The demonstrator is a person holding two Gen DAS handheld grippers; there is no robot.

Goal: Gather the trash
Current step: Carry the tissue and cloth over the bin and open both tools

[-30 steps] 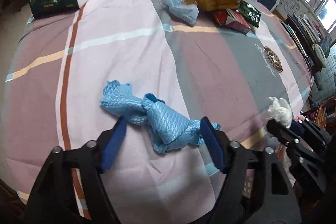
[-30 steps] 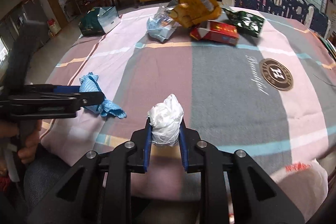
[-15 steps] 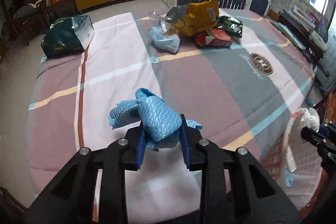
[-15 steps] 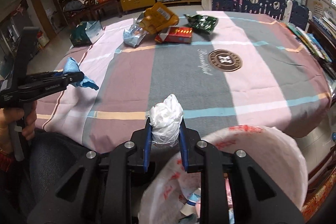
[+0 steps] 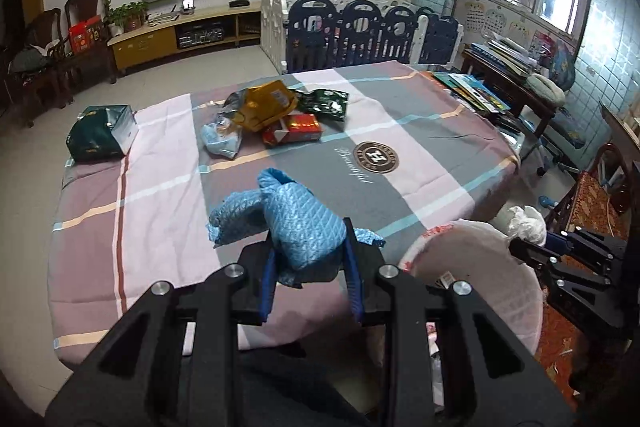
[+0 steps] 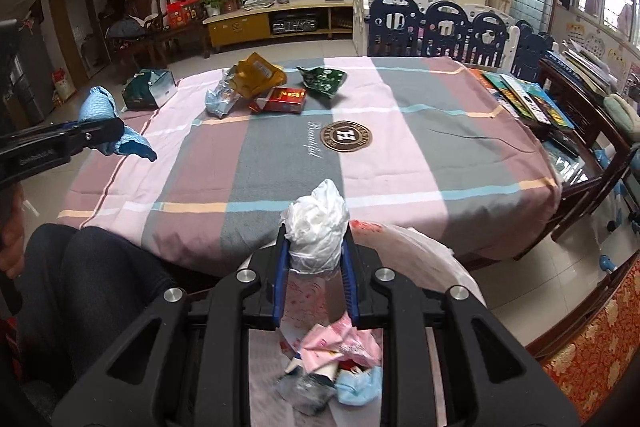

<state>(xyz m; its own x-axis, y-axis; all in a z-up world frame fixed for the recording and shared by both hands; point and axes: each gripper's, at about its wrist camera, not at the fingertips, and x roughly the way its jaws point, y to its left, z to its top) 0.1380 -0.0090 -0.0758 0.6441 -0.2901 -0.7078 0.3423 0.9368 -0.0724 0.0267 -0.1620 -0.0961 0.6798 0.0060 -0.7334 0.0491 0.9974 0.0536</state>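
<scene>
My right hand-held gripper [image 6: 314,263] is clenched on a crumpled white wad [image 6: 316,227] right above the lined bin [image 6: 432,251] at my knees, so I judge this the drop-off step: next I must loosen the pads over its mouth. My left hand-held gripper [image 5: 308,263] grips a blue quilted cloth [image 5: 296,219] over the desk [image 5: 420,131] edge, beside the bin, and needs carrying across; farther off, wrappers [image 5: 276,115] wait.

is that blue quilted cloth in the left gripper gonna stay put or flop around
Probably floppy: the blue quilted cloth bunches between the left gripper pads, loose ends drooping. Likely light and hard to break. A trailing end might snag.
</scene>
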